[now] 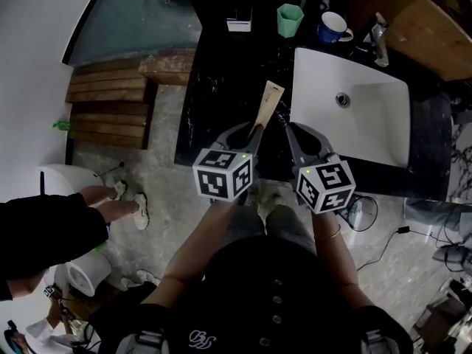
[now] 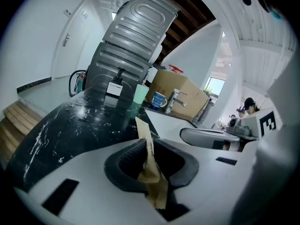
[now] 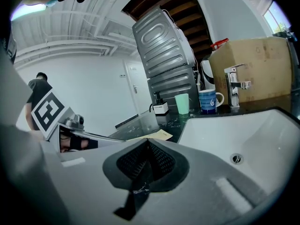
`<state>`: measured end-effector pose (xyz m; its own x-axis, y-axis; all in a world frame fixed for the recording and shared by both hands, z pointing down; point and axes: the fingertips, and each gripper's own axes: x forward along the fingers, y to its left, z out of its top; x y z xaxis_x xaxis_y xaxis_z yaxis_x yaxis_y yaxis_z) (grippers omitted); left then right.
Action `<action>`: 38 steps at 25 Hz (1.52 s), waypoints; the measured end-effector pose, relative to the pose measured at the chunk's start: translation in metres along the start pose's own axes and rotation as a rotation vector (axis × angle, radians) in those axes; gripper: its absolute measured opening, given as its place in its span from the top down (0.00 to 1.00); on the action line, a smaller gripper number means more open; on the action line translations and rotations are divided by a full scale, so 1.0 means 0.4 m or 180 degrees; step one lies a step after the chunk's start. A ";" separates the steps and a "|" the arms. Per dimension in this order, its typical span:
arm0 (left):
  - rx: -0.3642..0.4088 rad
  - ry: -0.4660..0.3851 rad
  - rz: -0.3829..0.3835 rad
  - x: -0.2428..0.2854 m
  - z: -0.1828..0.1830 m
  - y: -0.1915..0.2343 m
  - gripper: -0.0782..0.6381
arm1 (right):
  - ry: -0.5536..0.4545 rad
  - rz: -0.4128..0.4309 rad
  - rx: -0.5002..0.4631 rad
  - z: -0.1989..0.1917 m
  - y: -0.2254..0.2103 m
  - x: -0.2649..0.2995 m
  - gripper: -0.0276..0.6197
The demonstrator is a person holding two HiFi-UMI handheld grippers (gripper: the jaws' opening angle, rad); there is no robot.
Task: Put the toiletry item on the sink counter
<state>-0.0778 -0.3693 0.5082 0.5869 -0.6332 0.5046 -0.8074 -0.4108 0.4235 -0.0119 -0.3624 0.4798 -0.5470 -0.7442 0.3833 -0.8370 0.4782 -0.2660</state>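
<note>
A flat tan paper packet point(image 1: 267, 103) sticks out forward from my left gripper point(image 1: 254, 133), which is shut on its near end. In the left gripper view the packet point(image 2: 146, 146) stands upright between the dark pads, above the black marble counter point(image 2: 70, 125). My right gripper point(image 1: 285, 121) is close on the packet's right, at the sink's left rim. Its pads meet in the right gripper view point(image 3: 147, 159) with nothing between them. The packet's far tip point(image 3: 158, 135) shows just beyond those jaws.
A white sink basin point(image 1: 369, 105) fills the counter's right half, with a faucet point(image 1: 380, 41) behind it. A green cup point(image 1: 289, 19), a blue mug point(image 1: 333, 28) and a small white box point(image 1: 239, 23) line the counter's back. Wooden steps point(image 1: 110, 102) lie to the left. A person's sleeve point(image 1: 44, 234) is at lower left.
</note>
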 end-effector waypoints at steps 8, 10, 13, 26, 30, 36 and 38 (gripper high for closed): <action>-0.0007 0.0001 -0.0057 0.002 0.000 -0.005 0.79 | -0.0027 0.0072 0.0015 0.002 0.011 0.002 0.95; -0.0035 -0.0005 -0.0072 0.002 0.000 -0.005 0.78 | -0.0038 0.0075 0.0018 0.004 0.009 0.002 0.95; -0.0029 0.0003 -0.0072 0.002 0.001 -0.004 0.77 | -0.0056 0.0066 0.0022 0.010 0.008 0.000 0.95; 0.0157 -0.0194 -0.0139 -0.044 0.055 -0.019 0.74 | -0.0187 0.0124 -0.0081 0.059 0.036 -0.016 0.95; 0.0213 -0.0286 -0.0147 -0.067 0.080 -0.029 0.74 | -0.0224 0.0137 -0.0137 0.074 0.046 -0.020 0.95; 0.0322 -0.0492 -0.0181 -0.098 0.129 -0.059 0.74 | -0.0387 0.0204 -0.0259 0.137 0.063 -0.041 0.95; 0.0359 -0.0600 -0.0196 -0.112 0.152 -0.070 0.74 | -0.0436 0.0228 -0.0309 0.156 0.074 -0.049 0.95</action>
<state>-0.0852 -0.3692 0.4280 0.6221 -0.7116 0.3265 -0.7782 -0.5166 0.3570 -0.0250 -0.3629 0.4093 -0.6036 -0.7602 0.2405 -0.7972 0.5699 -0.1992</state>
